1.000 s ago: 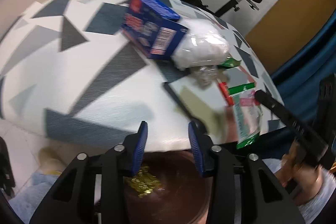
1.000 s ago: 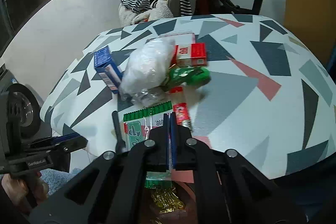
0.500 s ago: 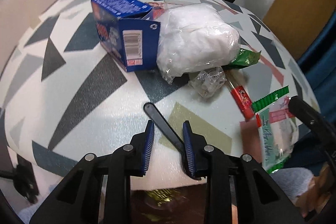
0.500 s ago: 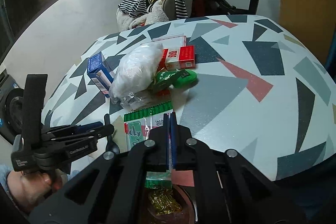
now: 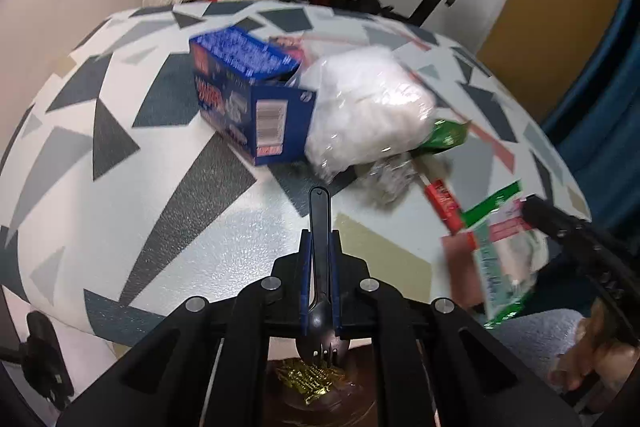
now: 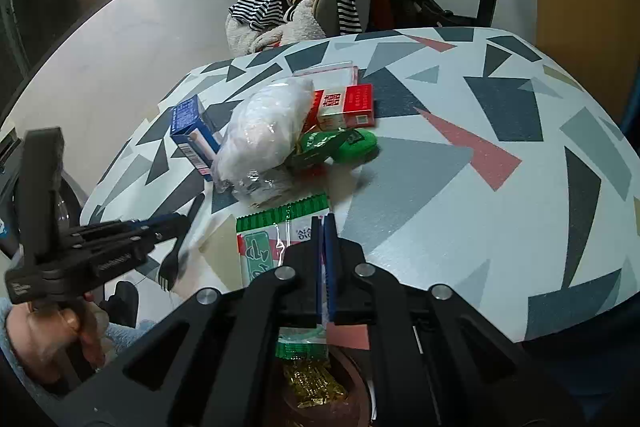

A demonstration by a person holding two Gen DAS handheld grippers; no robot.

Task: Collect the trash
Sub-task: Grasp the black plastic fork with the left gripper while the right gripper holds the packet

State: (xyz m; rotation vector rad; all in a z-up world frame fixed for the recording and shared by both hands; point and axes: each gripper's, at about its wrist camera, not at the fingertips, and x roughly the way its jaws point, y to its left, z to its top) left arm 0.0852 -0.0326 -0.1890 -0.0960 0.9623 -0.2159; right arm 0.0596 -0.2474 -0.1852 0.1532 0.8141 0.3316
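Clearly pinching the black plastic fork point(image 5: 320, 247) mid-handle with the left gripper point(image 5: 320, 279), tines above the brown bin point(image 5: 320, 387). Could swivel and drop beside the bin, being so thinly held. Clamping the green-edged wrapper point(image 6: 280, 239) in the right gripper point(image 6: 323, 267) above that bin; might snag.

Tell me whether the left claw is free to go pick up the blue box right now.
Probably not yet. The left claw is shut on a black plastic fork, so it has no free grip. The blue box lies ahead on the table with bare tabletop between; dropping the fork first should clear the way.
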